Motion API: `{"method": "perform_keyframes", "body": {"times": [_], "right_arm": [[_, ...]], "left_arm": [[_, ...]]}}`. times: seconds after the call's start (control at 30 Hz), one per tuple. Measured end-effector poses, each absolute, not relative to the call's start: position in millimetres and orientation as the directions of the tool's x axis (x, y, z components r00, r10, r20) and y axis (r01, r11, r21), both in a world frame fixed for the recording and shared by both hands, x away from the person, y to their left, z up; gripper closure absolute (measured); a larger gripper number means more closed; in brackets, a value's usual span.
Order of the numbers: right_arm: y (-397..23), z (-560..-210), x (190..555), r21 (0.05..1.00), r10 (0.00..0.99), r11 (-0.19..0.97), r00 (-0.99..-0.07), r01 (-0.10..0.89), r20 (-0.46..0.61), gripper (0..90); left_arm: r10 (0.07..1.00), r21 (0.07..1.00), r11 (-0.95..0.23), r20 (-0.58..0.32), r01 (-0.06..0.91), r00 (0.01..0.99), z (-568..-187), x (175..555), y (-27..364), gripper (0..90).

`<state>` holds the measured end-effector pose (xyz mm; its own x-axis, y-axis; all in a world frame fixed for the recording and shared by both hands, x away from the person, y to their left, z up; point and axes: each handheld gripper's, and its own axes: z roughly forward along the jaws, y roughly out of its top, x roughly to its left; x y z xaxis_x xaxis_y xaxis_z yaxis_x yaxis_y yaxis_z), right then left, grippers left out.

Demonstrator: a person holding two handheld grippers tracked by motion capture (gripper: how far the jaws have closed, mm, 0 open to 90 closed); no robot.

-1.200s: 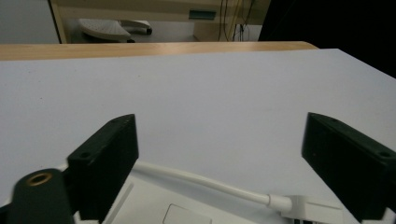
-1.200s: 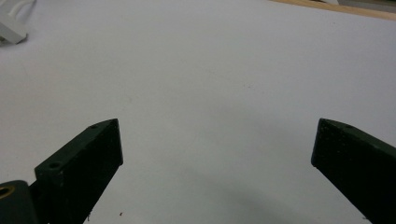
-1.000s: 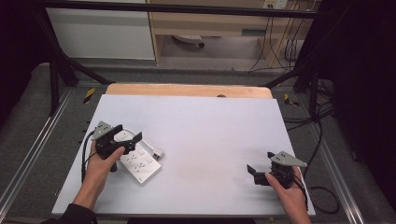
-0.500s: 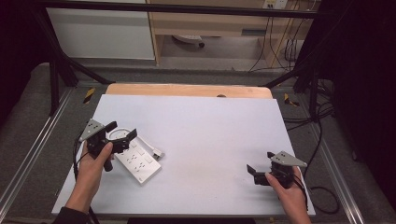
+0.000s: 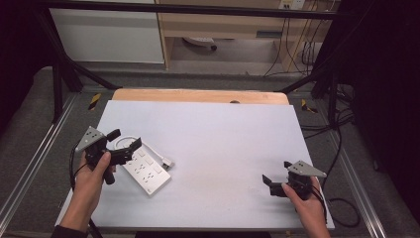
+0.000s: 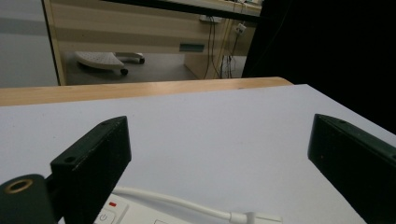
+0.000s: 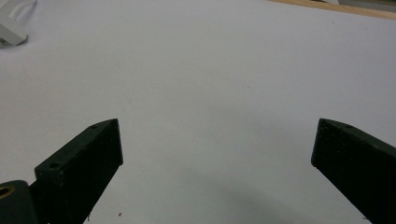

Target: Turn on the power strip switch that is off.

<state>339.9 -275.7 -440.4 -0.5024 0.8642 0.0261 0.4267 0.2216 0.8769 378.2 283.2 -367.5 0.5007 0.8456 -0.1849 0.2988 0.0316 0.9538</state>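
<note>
A flat white plastic power strip [image 5: 143, 171] with a short white cord [image 6: 187, 204] lies on the left part of the big white table [image 5: 223, 144]. The left gripper [image 5: 125, 143] is held up just above the strip's near-left end, and its black jaws are wide apart with nothing in them. The right gripper [image 5: 277, 172] sits low at the right front of the table, well apart from the strip. Its jaws are wide apart too, over bare table.

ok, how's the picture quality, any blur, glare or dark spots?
High view: even light on the table, dark at the sides, no glare. Left gripper view: the near power strip is soft. Right gripper view: the jaws are blurred, with a faint shadow between them.
</note>
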Motion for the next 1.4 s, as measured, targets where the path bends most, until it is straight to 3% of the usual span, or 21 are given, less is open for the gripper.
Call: {"method": "perform_keyframes", "body": {"times": [0.8,1.4], "right_arm": [[-275,-441,340,0.876,0.865,0.223,-0.501,0.428,0.025,2.6],[-275,-441,340,0.877,0.867,0.221,-0.498,0.427,0.025,2.6]], "left_arm": [[0.851,0.958,0.021,-0.167,0.285,0.499,-362,338,316,5.9],[0.854,0.95,0.016,-0.176,0.313,0.489,-382,312,332,5.8]]}}
